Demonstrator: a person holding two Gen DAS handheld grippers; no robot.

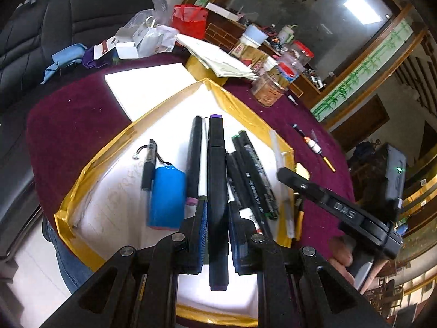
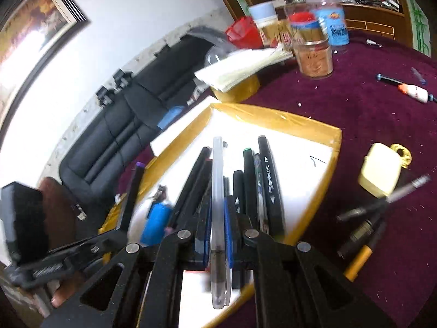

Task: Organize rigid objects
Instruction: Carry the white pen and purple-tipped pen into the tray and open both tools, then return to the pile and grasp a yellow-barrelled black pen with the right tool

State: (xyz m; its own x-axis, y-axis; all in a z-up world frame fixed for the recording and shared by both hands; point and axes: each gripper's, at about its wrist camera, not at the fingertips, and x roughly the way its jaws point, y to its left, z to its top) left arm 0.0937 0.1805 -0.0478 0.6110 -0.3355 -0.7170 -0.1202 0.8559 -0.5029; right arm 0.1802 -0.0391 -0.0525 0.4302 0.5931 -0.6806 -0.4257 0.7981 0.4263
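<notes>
Left claw (image 1: 217, 235) is clamped on a black marker with purple ends (image 1: 216, 191), held above the gold-rimmed tray (image 1: 82, 180) on the maroon table (image 1: 68, 109). Right claw (image 2: 218, 235) is clamped on a clear pen (image 2: 217, 205) over the same tray. In the tray: a row of black markers (image 1: 254, 175) and a blue battery pack (image 1: 166, 196); a few more pens (image 2: 363, 229) lie on the table just right of it.

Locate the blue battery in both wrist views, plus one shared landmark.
Left wrist: blue battery lies left of centre in the tray, left of the marker held by the left gripper.
Right wrist: lower left of centre, blurred, left of the right gripper.
Shared landmark: the gold-edged tray.
</notes>
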